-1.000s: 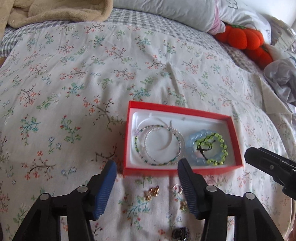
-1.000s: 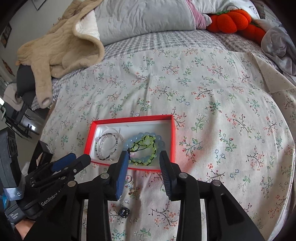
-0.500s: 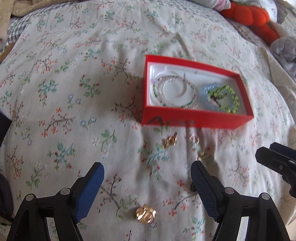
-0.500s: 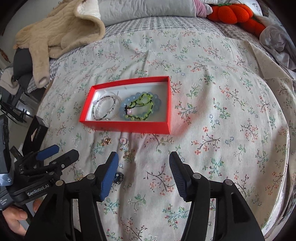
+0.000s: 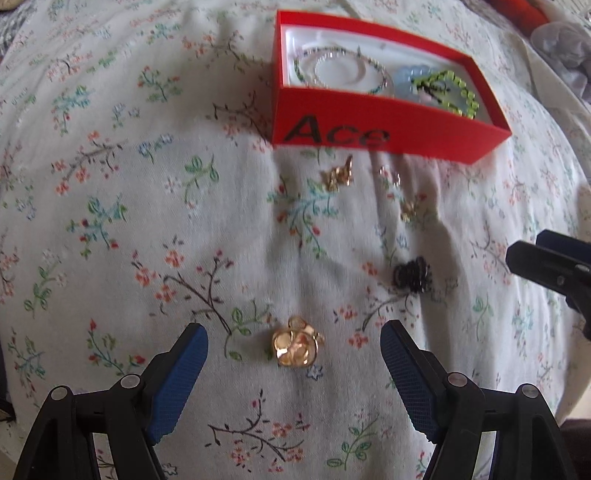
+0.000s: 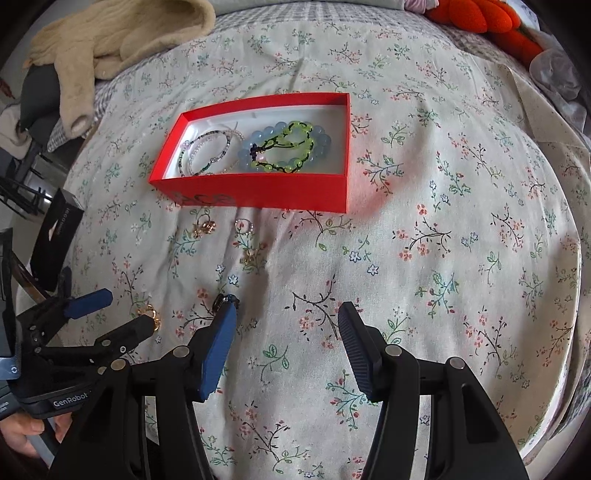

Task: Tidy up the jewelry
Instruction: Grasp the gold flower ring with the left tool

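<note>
A red box (image 5: 369,123) lettered "Ace" lies on the floral bedspread. It holds thin beaded bracelets (image 5: 343,70), a pale blue bead bracelet (image 6: 321,142) and a green bead bracelet (image 5: 458,92). Loose pieces lie in front of it: a gold charm (image 5: 338,175), a small ring (image 5: 391,173), another gold bit (image 5: 408,210) and a black piece (image 5: 412,277). My left gripper (image 5: 293,330) is open, pointing steeply down, with a gold ornament (image 5: 295,349) on the cloth between its fingers, untouched. My right gripper (image 6: 287,308) is open over bare cloth. Its left finger partly hides the black piece (image 6: 221,300).
A beige garment (image 6: 110,40) lies at the far left of the bed, orange plush pumpkins (image 6: 476,18) and grey cloth (image 6: 557,81) at the far right. A black carton (image 6: 55,236) stands off the bed's left edge. A hand (image 6: 22,432) holds the left gripper.
Both grippers drew back from the red box toward the near side, tipped further down and widened their jaws. The gold ornament came into view between the left gripper's fingers.
</note>
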